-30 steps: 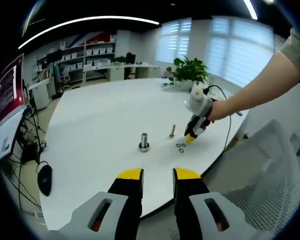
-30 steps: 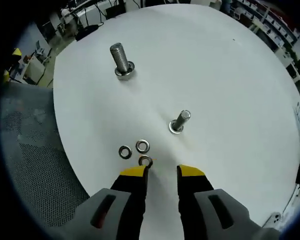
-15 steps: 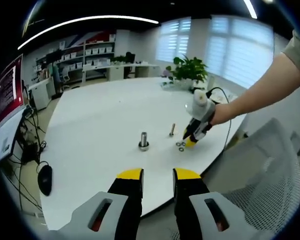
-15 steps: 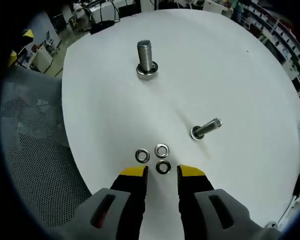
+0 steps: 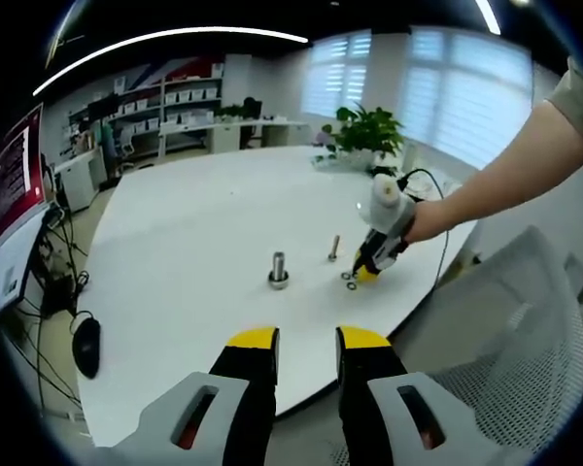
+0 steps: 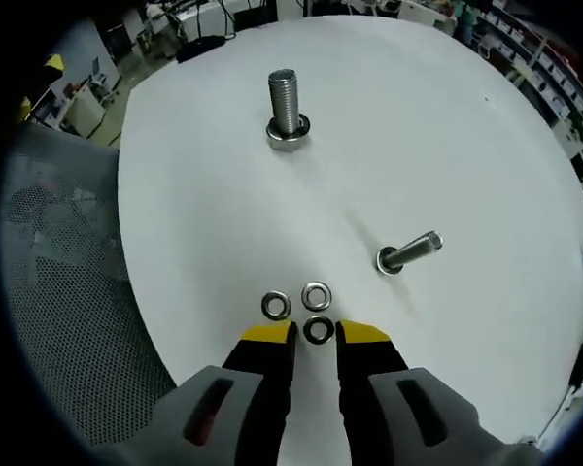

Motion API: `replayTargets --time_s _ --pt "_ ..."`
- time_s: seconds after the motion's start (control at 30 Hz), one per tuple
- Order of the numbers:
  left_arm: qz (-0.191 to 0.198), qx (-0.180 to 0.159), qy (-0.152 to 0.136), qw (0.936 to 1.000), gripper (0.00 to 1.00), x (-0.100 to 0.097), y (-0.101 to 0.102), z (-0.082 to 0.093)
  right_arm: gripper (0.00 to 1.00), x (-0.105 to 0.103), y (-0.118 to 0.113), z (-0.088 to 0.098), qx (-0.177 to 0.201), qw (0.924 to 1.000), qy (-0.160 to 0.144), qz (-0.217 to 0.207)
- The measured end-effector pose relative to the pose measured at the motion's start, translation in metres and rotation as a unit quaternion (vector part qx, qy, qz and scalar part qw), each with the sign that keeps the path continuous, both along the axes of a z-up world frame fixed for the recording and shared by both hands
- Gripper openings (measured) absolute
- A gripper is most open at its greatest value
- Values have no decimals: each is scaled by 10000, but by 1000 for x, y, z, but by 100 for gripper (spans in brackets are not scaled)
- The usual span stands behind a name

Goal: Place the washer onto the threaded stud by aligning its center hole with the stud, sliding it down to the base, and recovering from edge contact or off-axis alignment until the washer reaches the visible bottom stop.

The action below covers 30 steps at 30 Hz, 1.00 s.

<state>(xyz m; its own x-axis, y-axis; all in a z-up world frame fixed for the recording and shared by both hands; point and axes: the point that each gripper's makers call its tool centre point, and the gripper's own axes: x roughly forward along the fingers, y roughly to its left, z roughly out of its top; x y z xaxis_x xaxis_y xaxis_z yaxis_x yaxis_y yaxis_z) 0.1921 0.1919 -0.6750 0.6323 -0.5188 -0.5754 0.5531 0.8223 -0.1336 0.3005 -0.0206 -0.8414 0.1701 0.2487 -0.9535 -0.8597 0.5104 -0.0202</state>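
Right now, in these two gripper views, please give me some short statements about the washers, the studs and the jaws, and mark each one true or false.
1. Three washers lie flat on the white table. True.
2. A washer already sits on the thin stud. False: all three lie loose on the table, apart from it.
3. The right gripper has one washer between the tips of its jaws. True, though a firm grip cannot be judged.
4. The thick stud stands farther from the right gripper than the thin stud. True.
5. The left gripper holds a washer. False: its jaws are open and hold nothing, back at the table edge.
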Motion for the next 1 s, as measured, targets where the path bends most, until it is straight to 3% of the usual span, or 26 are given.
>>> replayTargets --time_s 0.37,0.43,0.63,0.8,1.0 --pt "15 -7 20 10000 21 1 1 0 15 -11 -10 -1 -46 9998 9 170" --pt "34 -18 3 10000 21 1 1 0 15 -15 -16 -1 -149 9997 189 103" --pt "26 -37 -10 10000 21 2 1 1 18 -20 -17 -3 -383 9973 313 539" --pt "27 -48 -15 10000 20 2 1 1 21 -26 -17 -3 -831 9849 388 1467" --pt "30 -82 -37 10000 20 2 0 3 20 -24 -21 -3 -667 9784 394 1918"
